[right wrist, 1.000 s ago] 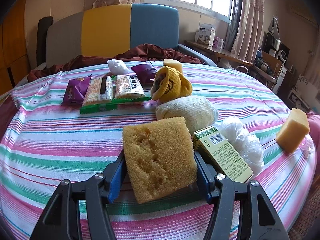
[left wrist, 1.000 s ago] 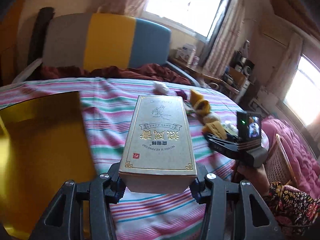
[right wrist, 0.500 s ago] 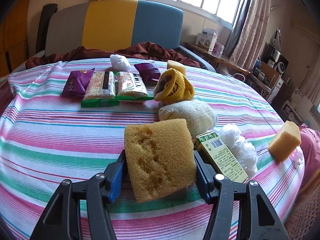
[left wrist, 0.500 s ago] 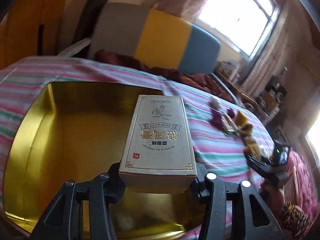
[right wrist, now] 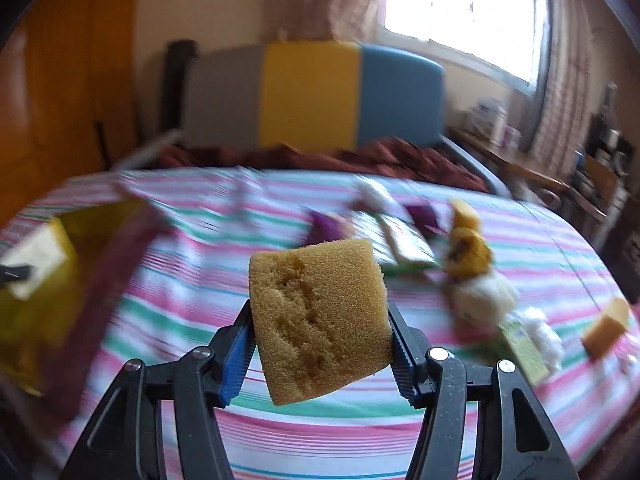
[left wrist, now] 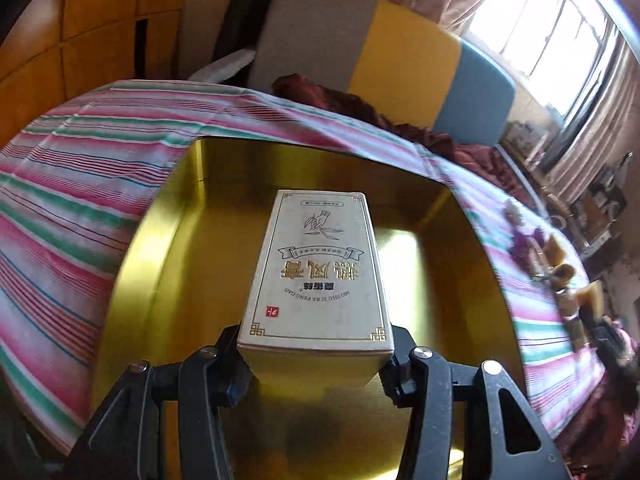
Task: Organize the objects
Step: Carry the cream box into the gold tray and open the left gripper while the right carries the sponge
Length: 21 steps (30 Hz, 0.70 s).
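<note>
Above gold tin [left wrist: 132, 264], box [left wrist: 316, 276] reads "MO SHU SI RE FENG GAO".

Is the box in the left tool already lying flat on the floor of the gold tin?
No: the box is clamped in the left tool, held above the gold tin.

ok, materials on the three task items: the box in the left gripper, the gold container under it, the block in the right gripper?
Box: looks like printed cardboard, matte cream, gold foil border and lettering.
Gold container: probably metal tin, glossy, mirror-like reflections on its walls.
Block: open-cell foam sponge, yellow-brown, pitted porous surface, bulging between the jaws.
</note>
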Tool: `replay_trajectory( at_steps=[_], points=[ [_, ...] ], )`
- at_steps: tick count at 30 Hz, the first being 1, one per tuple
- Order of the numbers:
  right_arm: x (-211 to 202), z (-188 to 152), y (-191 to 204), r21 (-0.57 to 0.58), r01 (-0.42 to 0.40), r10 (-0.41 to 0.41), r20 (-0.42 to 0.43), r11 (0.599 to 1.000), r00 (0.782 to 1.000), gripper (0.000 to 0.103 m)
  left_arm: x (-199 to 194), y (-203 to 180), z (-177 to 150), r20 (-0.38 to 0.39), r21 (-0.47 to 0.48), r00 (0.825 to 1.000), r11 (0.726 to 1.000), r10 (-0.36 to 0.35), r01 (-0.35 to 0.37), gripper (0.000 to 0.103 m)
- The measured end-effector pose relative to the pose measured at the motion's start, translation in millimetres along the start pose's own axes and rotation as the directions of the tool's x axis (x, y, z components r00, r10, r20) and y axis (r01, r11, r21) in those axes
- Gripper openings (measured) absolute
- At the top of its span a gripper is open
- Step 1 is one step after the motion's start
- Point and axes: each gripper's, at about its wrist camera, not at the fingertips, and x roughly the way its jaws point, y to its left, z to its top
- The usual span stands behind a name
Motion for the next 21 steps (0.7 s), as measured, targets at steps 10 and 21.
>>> replay_trajectory(
  at_steps=[10,21],
  points=[
    [-34.8,24.2,105.2,-0.099,-0.272,0.277,0.047,0.957,0.96,0.061,10.2,22.7,3.1,-0.063,-0.075,0.994,0.993,0.091,-0.096,0.057],
    [-19.7,14.6,166.5,-0.117,-0.422,0.409,-0.116,0.899,0.905,0.061,-28.0,32.6,16.8,0.02,-0.198,0.996,0.977,0.085,-0.08,0.061]
  ],
)
